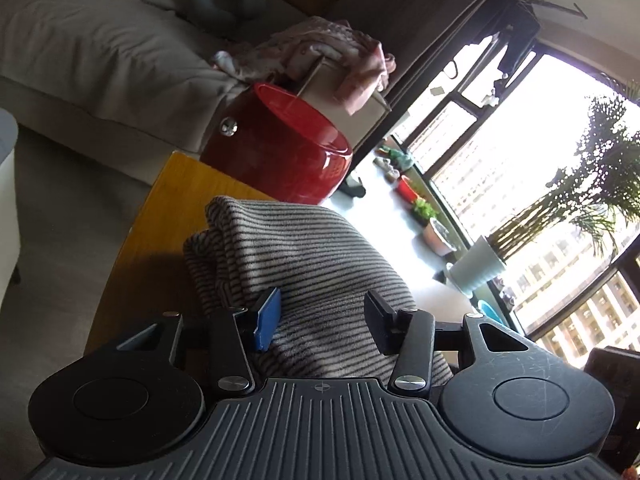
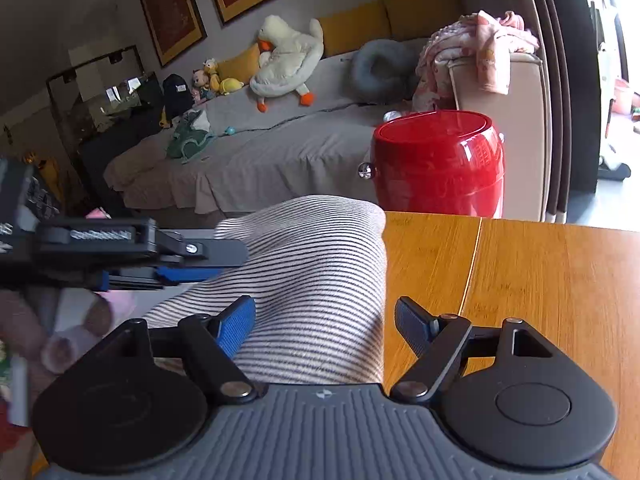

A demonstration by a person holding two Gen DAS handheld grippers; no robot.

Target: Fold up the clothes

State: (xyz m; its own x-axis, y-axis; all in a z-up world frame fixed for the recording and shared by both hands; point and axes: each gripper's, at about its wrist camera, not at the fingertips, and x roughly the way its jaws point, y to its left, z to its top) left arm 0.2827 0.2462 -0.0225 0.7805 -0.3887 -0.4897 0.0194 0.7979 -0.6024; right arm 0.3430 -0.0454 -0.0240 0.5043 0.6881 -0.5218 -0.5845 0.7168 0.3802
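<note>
A grey and black striped garment (image 1: pixel 312 248) lies folded in a thick bundle on the wooden table (image 1: pixel 168 200). In the left wrist view my left gripper (image 1: pixel 324 320) straddles its near part, jaws apart, cloth filling the gap; I see no pad pressing it. The right wrist view shows the same garment (image 2: pixel 320 256) rising in a hump at the table's (image 2: pixel 540 280) left part. My right gripper (image 2: pixel 324 328) stands wide open over its right edge, blue pad above cloth, black pad above bare wood. The left gripper (image 2: pixel 200 260) comes in sideways from the left, over the garment.
A red round bin (image 2: pixel 436 164) stands just beyond the table's far edge, a grey sofa (image 2: pixel 260 152) with plush toys behind it. Pink cloth (image 2: pixel 480 44) hangs over a beige box. A person's hand (image 2: pixel 24 332) holds the left gripper. Potted plants (image 1: pixel 480 264) line the window.
</note>
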